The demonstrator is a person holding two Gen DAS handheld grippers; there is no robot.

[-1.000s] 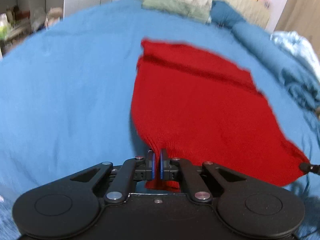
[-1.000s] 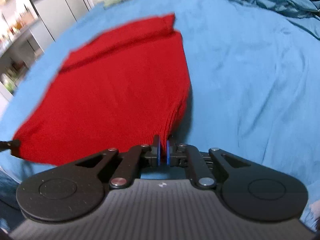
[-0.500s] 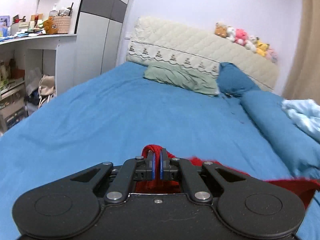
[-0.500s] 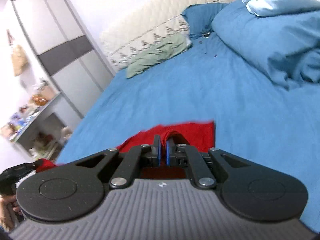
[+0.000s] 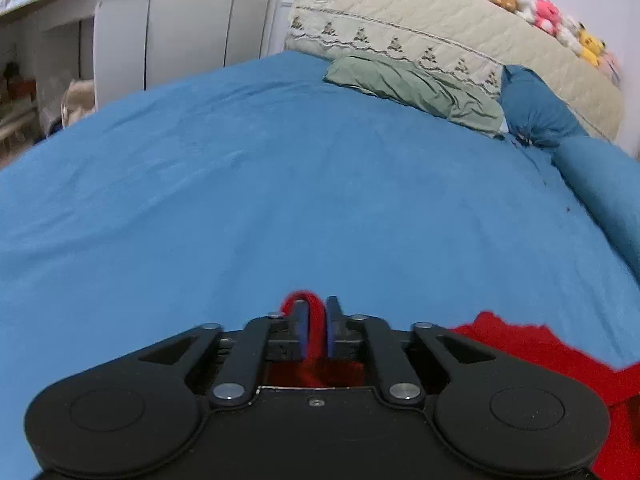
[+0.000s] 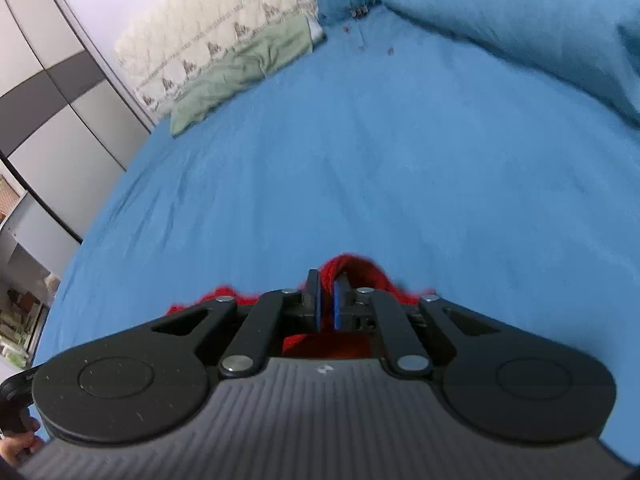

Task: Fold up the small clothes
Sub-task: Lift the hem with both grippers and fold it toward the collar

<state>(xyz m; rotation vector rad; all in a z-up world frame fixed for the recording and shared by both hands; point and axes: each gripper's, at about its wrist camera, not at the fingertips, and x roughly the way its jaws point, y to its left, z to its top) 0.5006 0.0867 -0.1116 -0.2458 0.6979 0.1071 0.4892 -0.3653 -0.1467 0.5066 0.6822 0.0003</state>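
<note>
- My left hand-held gripper (image 5: 316, 330) is clenched on a bunched fold of the red knit garment (image 5: 536, 356); the rest of it spreads to the right.
- My right hand-held gripper (image 6: 327, 304) likewise pinches the red cloth, which pokes out past its fingertips.
- Beyond both lies the blue bed sheet (image 5: 280, 184).
- Farther off, a green pillow (image 5: 412, 88) rests against the quilted cream headboard (image 5: 460, 44).

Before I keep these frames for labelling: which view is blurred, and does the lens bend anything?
Left wrist view: mostly sharp, the red garment edge slightly soft; fisheye bows the blue bedsheet. Right wrist view: motion smear across the sheet and blue duvet, and the wardrobe lines curve.
</note>
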